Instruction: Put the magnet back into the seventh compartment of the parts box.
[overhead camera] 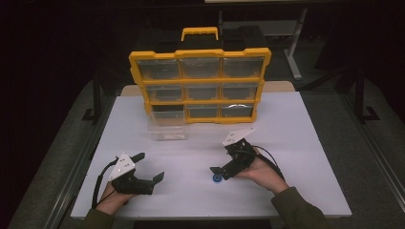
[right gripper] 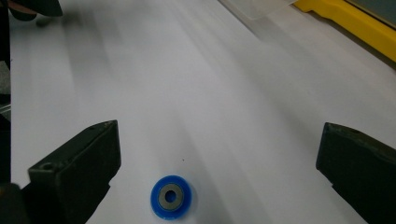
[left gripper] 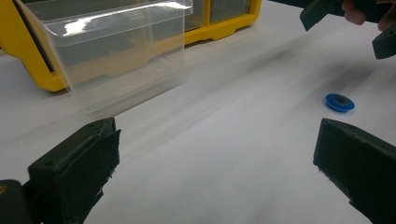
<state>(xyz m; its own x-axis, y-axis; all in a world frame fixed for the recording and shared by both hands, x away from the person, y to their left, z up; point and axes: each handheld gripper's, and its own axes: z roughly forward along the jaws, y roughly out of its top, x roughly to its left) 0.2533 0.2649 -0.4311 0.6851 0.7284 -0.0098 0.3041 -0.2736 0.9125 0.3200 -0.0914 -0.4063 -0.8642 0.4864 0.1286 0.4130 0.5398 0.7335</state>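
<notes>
Right hand-held gripper (overhead camera: 228, 164) sits over the near-middle of the desk (overhead camera: 296, 143), jaws spread wide apart, holding nothing. Blue disc (right gripper: 171, 197) with a grey ring centre lies flat on the desk just ahead of it and between the two jaws, a bit closer to the jaw at the left of the right gripper view; in the high view the blue disc (overhead camera: 217, 178) is right at the jaw tips, just on the person's side of them. Round part, so no long axis to line up with; the approach just needs to drop down and centre. Right hand is tilted, the gripper pointing down and toward the person's left, grey plate up.

Left hand-held gripper (overhead camera: 145, 168) is well apart from the disc, near the left edge of the desk, jaws also wide apart and empty, pointing to the person's right, low over the desk. From the left gripper view the disc (left gripper: 340, 102) lies ahead and off to the right. Right hand is clearly nearer, so likely it does the pick.

Farther back: clear plastic drawer (overhead camera: 166, 128) pulled out and standing on the desk, empty as far as visible, in front of the yellow organiser (overhead camera: 199, 82), below its lower-left slot.
</notes>
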